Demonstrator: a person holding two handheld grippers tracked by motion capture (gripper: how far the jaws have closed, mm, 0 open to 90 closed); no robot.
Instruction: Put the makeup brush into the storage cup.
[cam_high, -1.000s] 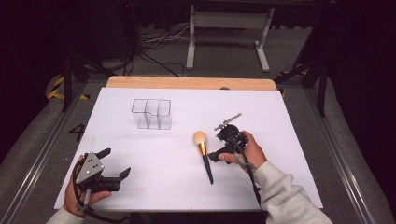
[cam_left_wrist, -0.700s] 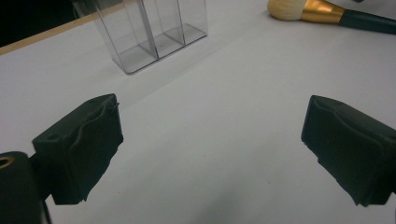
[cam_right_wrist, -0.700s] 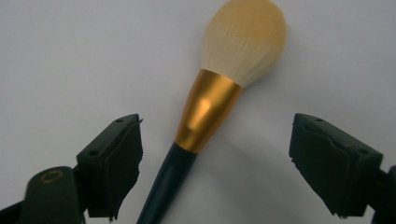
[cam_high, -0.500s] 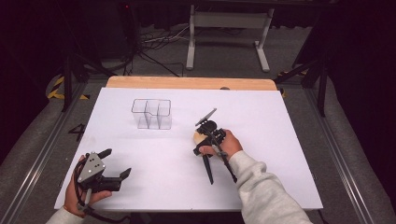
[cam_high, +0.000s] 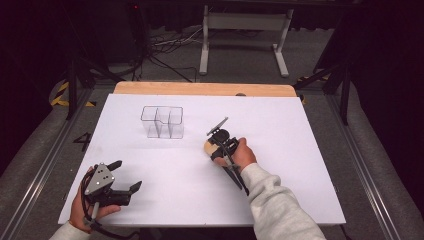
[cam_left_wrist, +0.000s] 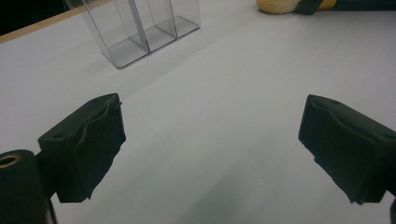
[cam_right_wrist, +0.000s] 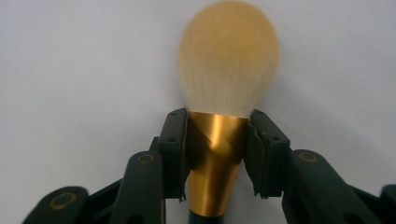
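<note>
The white table (cam_high: 300, 165) is evenly and brightly lit from above, while the floor and room around it fall into deep darkness. Shadows are soft and short. In the right gripper view the brush (cam_right_wrist: 227, 60) bristles are blurred and the gold collar shows a bright streak of glare. The left gripper view is fairly sharp, its jaws nearly featureless black.

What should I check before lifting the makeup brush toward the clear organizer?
1. Right hand-held gripper shut on the makeup brush: ok, pads press its gold collar.
2. Grip centred on the collar: ok.
3. Bristles free of the pads: ok.
4. Clear organizer upright, compartments empty: ok.
5. Left hand-held gripper open and apart from the organizer: ok.
6. Brush handle clear of the sleeve: cannot tell.
</note>
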